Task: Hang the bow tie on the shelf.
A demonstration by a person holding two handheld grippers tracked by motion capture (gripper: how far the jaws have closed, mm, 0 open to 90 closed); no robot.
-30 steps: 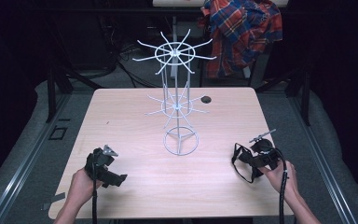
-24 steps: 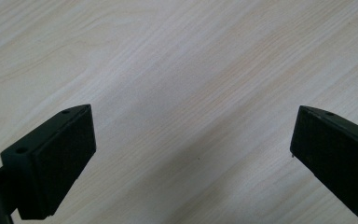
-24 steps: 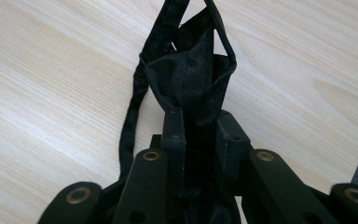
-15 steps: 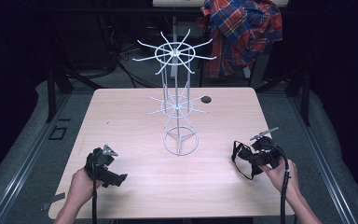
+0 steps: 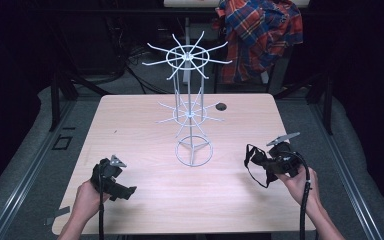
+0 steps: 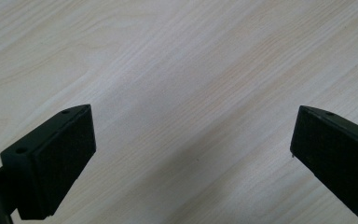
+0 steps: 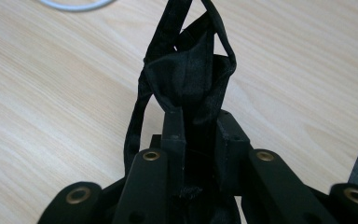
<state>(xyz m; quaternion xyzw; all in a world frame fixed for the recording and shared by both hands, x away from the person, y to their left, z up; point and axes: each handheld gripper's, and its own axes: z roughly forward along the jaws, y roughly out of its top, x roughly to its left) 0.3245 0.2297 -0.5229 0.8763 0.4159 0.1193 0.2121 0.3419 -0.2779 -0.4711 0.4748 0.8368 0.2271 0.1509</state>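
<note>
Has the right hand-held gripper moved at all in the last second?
Yes, slightly. In the high view the right hand-held gripper, shut on the black strap, has risen a little and edged towards the wire rack's base ring. The ring has not moved.

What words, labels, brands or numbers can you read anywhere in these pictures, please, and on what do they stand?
None: no readable text on the wooden table, the white wire rack, the plaid shirt, the black strap clamped in the right gripper, or the left gripper.
Small black disc on the table: too small to tell.
</note>
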